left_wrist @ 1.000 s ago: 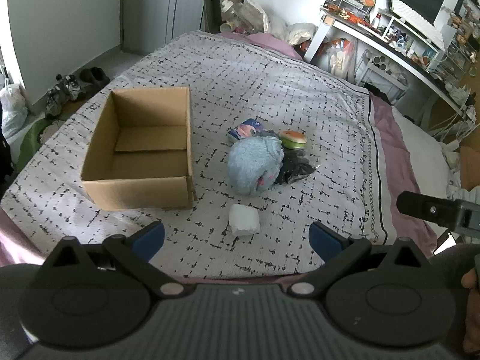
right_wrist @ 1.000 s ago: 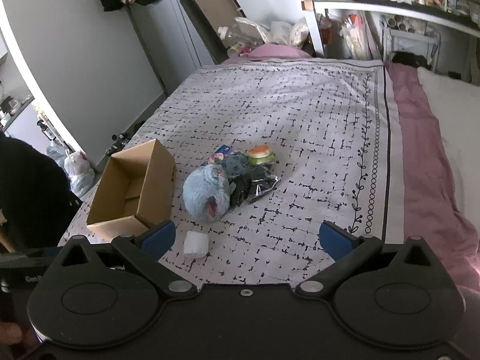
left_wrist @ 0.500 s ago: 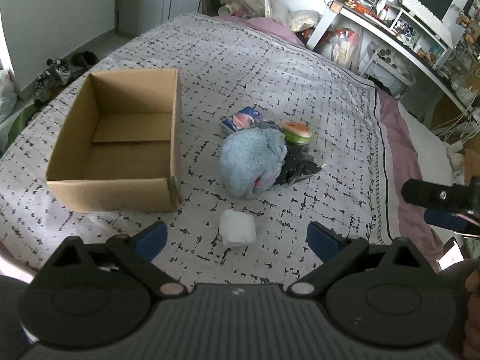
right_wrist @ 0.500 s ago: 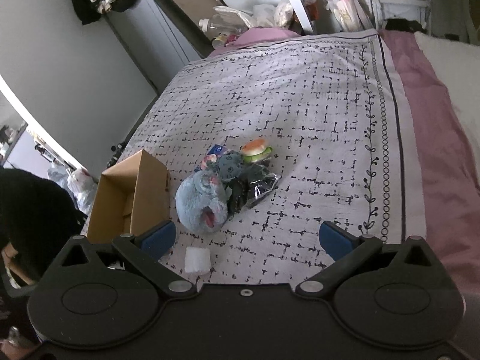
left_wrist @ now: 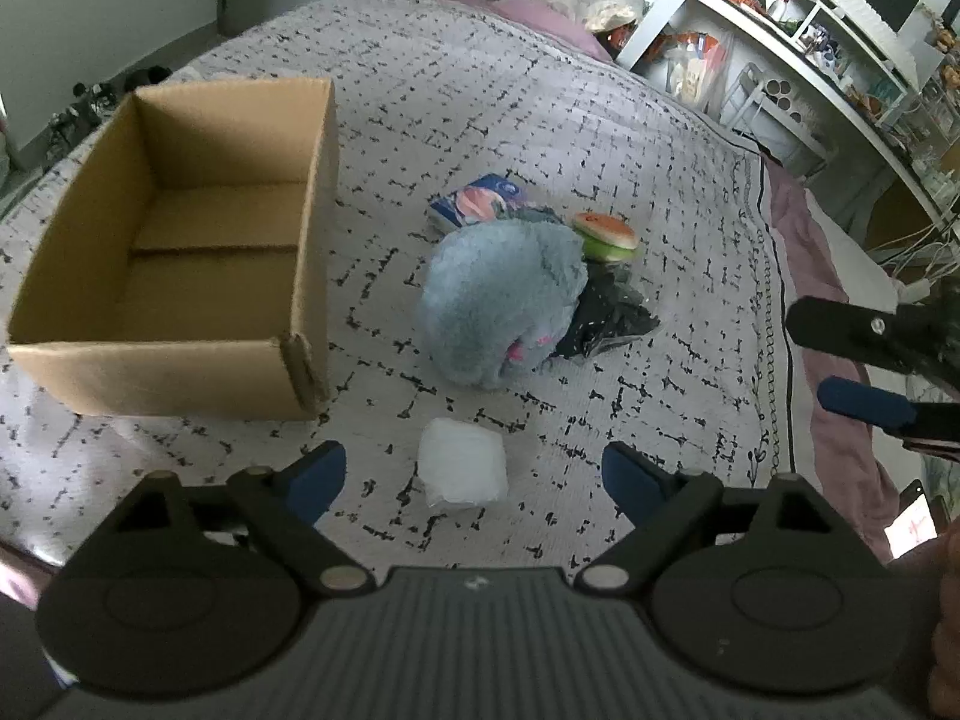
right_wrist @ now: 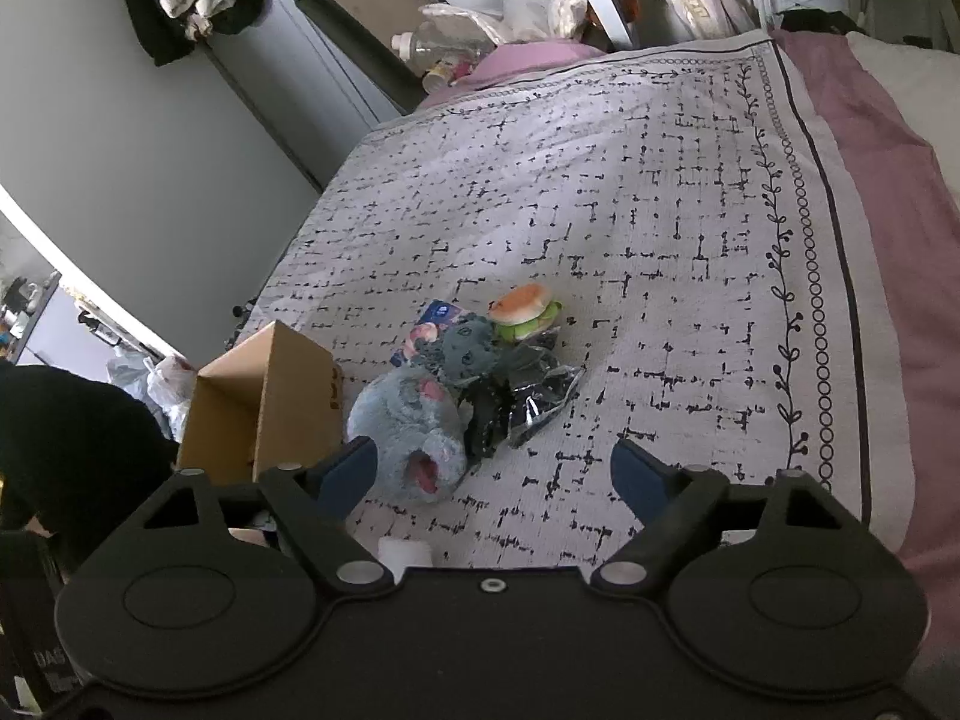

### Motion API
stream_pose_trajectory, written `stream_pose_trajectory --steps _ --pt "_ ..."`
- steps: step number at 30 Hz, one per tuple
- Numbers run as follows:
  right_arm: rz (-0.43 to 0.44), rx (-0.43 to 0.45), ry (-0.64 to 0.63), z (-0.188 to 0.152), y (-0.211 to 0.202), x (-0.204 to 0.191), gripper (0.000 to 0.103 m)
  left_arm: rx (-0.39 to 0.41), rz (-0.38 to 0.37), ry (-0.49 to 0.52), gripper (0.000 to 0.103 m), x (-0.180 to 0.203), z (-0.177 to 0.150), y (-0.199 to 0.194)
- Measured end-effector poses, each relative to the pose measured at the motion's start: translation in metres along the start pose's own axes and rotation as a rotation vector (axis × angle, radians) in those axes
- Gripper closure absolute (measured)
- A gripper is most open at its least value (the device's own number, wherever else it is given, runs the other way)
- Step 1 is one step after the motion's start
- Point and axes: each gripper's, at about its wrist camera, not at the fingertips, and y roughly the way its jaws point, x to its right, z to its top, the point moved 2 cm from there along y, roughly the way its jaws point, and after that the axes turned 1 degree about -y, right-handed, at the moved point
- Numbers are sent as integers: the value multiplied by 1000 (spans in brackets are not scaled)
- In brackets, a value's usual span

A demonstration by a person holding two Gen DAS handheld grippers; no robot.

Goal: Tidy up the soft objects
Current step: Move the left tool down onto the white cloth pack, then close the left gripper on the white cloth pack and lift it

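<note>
A blue plush toy lies mid-bed in a small pile with a burger-shaped squishy, a dark plastic bag, a grey soft toy and a blue-pink packet. A white soft packet lies nearer me. An open, empty cardboard box stands left of the pile. My left gripper is open over the white packet. My right gripper is open and empty, short of the plush; it shows at the left wrist view's right edge.
The bed has a white black-patterned cover with a pink sheet along its right side. Cluttered white shelves stand beyond the far right corner. A grey wall and doors lie to the left. Bags and shoes lie on the floor left.
Both grippers have moved forward toward the pile; box, plush and white packet loom larger. The right gripper has come further into the left wrist view. Nothing has been grasped.
</note>
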Motion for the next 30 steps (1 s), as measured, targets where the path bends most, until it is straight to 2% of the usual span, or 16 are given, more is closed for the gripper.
stream_pose_trajectory --steps 4,6,8,11,15,17,22,26,30 --pt "8 -2 -19 2 11 -3 23 -19 -5 0 14 -1 0 15" --pt "5 -17 -15 4 20 -3 29 -31 -12 -3 17 -2 -1 23" --pt "14 -37 0 5 28 -1 40 -47 -17 -9 21 -3 -1 31" --pt "23 -57 18 6 40 1 52 -73 -22 -29 27 -5 -4 44" --pt "34 -82 36 9 55 2 63 -97 -30 -41 31 -8 -4 58" --pt "35 -90 39 9 62 2 65 -112 -34 -47 35 -10 -2 64" --pt "23 -118 32 9 79 1 67 -150 -43 -60 52 -14 0 77" --pt "20 -149 37 9 96 2 70 -144 -45 -63 58 -16 2 79" --pt "9 -167 35 9 109 0 71 -153 -57 -69 59 -18 6 83"
